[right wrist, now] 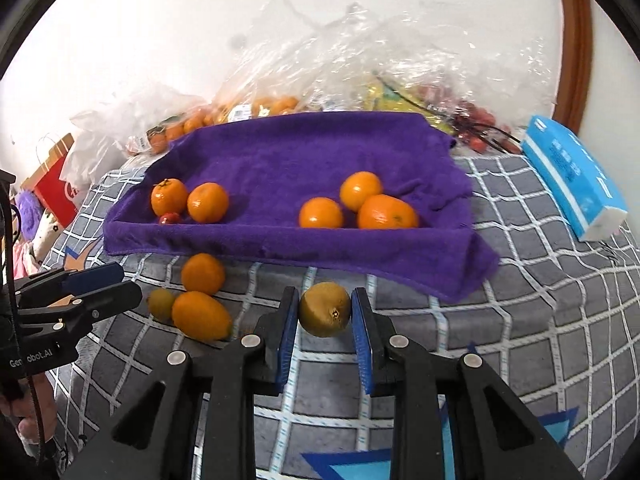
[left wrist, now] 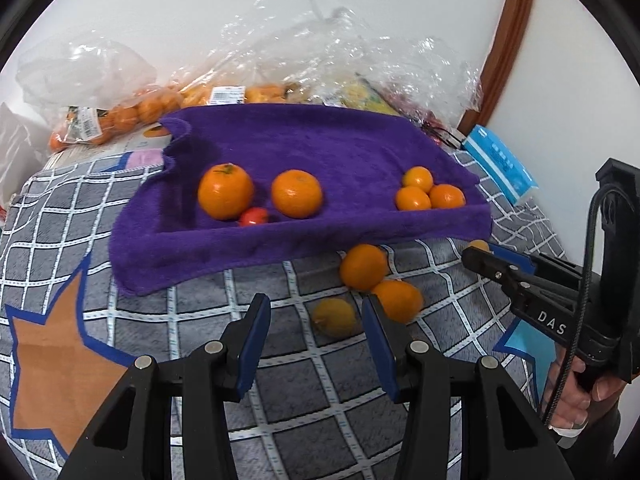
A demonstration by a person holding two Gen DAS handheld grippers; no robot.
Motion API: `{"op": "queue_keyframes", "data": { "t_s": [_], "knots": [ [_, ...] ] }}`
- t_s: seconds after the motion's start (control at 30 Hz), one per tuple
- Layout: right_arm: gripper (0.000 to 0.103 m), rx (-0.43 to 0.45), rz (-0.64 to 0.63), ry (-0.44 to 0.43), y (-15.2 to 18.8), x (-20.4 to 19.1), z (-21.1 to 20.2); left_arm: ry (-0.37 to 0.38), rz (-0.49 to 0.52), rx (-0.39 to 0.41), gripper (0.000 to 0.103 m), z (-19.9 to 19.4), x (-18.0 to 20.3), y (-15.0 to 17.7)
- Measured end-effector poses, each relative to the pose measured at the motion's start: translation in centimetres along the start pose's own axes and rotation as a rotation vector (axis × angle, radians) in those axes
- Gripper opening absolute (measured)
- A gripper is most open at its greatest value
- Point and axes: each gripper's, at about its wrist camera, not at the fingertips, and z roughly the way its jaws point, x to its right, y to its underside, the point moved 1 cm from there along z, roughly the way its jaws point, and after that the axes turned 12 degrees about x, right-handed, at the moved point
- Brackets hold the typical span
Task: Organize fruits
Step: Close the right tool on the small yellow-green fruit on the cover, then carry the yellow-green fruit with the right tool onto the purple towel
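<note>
Fruit, round and dull olive-brown with a small dark navel, sits pinched between the blue ribbed pads of the right gripper, above the grey checked quilt; its jaws are closed on it. Beside it on the quilt lie two glossy oranges and a small greenish fruit; beyond, a plush purple towel with raised edges holds two oranges and a small red fruit at one end, three oranges at the other. The left gripper hangs partly open over the quilt, gripping nothing; the right one's side reads "DAS", the left's partly "Gen…obot.AI". Behind lie crinkled clear plastic bags and a blue-and-white pack.
</note>
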Motion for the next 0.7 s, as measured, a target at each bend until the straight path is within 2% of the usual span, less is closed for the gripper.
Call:
{"op": "queue_keyframes", "data": {
  "t_s": [0.3,0.5,0.7],
  "knots": [
    [0.027,-0.008,0.009,0.018,0.8,1.4,-0.4,0.001,0.013,-0.055,0.045,1.6,1.2,0.7],
    [0.027,-0.038,0.015,0.013,1.7,1.8,0.1,-0.006,0.013,-0.063,0.044,1.9,1.4,1.0],
    [0.027,-0.053,-0.005,0.005,1.9,1.5,0.5,-0.019,0.016,-0.075,0.036,2.4,1.3,1.3]
  ]
}}
